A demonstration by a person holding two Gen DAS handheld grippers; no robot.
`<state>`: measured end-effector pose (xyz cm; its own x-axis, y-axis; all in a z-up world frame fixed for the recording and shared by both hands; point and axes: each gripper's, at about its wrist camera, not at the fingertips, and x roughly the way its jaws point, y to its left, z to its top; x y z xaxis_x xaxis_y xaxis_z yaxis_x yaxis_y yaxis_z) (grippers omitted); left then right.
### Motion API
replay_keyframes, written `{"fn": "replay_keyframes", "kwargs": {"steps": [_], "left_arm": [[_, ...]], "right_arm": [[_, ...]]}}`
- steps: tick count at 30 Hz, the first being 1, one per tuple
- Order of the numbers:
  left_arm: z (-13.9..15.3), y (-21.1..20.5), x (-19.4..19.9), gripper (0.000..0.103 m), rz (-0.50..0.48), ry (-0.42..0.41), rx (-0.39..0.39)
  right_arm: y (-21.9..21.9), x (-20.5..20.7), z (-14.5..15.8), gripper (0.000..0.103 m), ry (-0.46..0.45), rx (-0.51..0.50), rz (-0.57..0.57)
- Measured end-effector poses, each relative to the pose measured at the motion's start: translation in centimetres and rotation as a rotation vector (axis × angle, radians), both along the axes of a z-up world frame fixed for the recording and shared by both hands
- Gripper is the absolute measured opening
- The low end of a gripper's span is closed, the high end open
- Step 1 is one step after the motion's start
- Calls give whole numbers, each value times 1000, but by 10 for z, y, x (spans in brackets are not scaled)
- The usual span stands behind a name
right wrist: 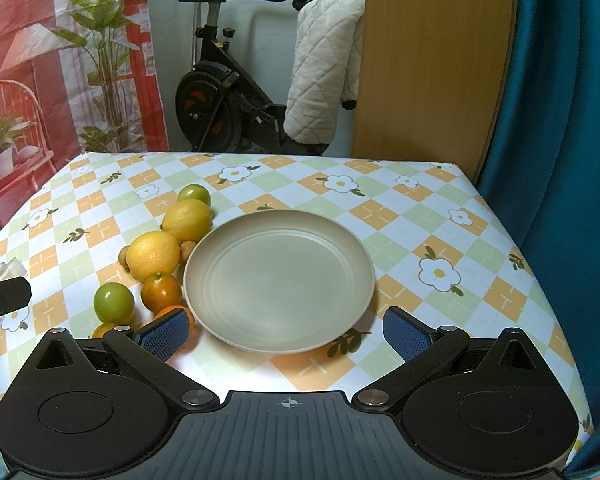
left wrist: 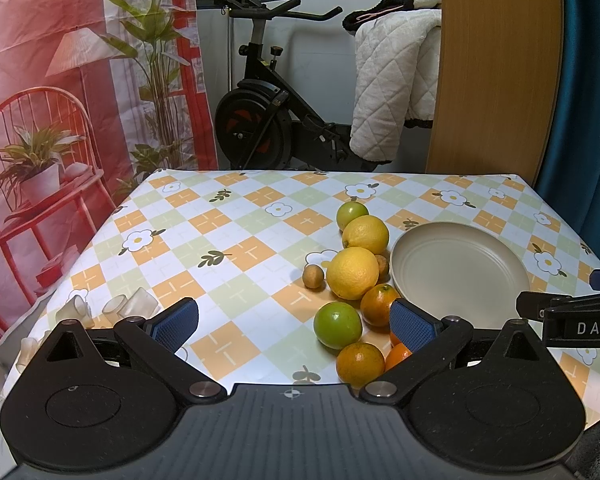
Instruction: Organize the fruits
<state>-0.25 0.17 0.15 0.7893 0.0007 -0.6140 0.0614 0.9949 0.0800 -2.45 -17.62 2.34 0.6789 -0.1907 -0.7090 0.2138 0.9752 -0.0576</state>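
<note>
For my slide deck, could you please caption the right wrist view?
Open right gripper hovers before an empty beige plate, with lemons, limes and oranges clustered at its left.

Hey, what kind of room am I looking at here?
Probably a room in a home: a table under a flowered cloth with loose fruit beside a plate, an exercise bike behind it, and a quilted blanket.

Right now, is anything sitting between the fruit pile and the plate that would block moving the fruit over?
Nothing visible blocks the way. The plate is bare, and the fruits lie right along its left rim, the big lemon and an orange closest. Both grippers, left gripper and right gripper, are open and hold nothing.
</note>
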Motion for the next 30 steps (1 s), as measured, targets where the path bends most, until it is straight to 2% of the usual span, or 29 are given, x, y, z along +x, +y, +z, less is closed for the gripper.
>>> {"fn": "replay_keyframes", "kwargs": {"steps": [25, 30], "left_arm": [[-3, -1, -1, 103, -2, -2, 2], [-5, 4, 5, 103, 32, 19, 13]], "right_arm": [[4, 1, -1, 103, 0, -7, 4], [-1, 0, -2, 102, -10, 11, 10]]}}
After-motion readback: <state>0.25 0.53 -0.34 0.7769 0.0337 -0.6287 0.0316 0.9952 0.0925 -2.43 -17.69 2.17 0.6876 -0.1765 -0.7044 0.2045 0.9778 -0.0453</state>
